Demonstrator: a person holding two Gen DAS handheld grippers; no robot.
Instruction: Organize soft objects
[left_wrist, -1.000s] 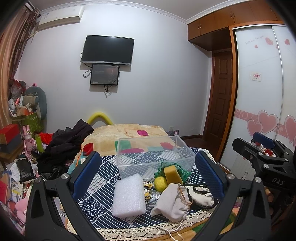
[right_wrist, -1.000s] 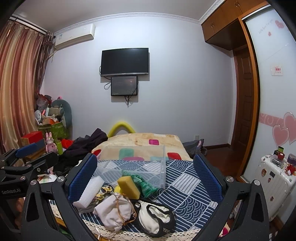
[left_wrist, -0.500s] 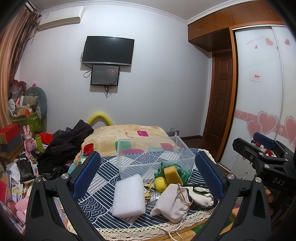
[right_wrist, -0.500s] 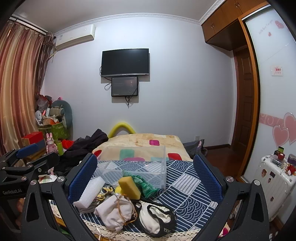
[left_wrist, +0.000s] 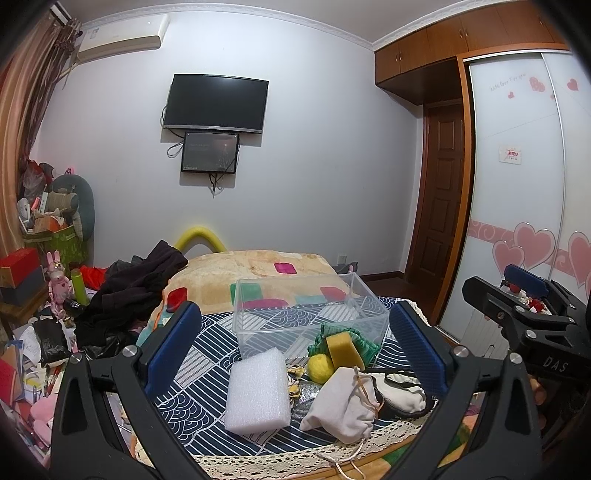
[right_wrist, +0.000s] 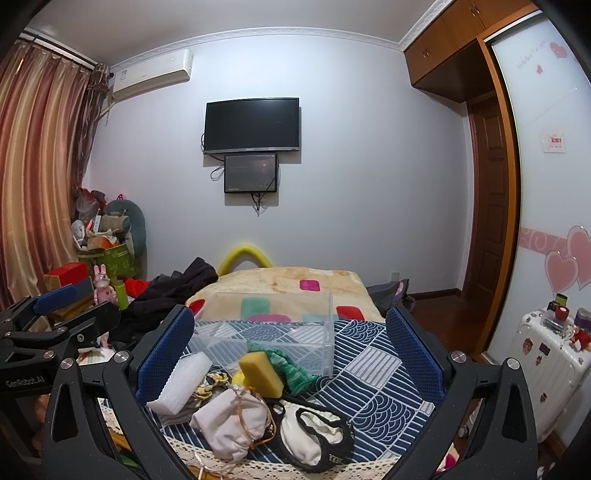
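A pile of soft things sits at the near edge of a blue and white patterned cloth (left_wrist: 207, 332) with a lace border, spread over a table.

The biggest is a white foam block (left_wrist: 257, 391) with a bumpy, puffy skin. It lies flat on the left of the pile. Next to it on the right is a cream cloth pouch with a drawstring (left_wrist: 343, 406), all wrinkled and lumpy, with its string hanging over the lace edge. Behind the pouch is a round yellow ball (left_wrist: 320, 366), and touching it is a yellow sponge block (left_wrist: 344, 348) that stands tilted. The sponge leans on a crumpled green knitted cloth (left_wrist: 364, 341). To the right of the pouch lies a white fabric piece with black trim (left_wrist: 400, 393), floppy and folded. Small yellow and black bits lie between the foam and the ball; I cannot tell what they are.

Just behind the pile stands a clear plastic box (left_wrist: 306, 314) with nothing in it that I can see.

The left gripper (left_wrist: 295, 349) hangs above the near edge with its blue pads spread wide apart, holding nothing. The right gripper (right_wrist: 290, 349) is also spread wide and holds nothing. Each one shows at the side of the other's view.

Behind the table is a bed with a tan blanket (left_wrist: 266, 266) and dark clothes (left_wrist: 136, 284).
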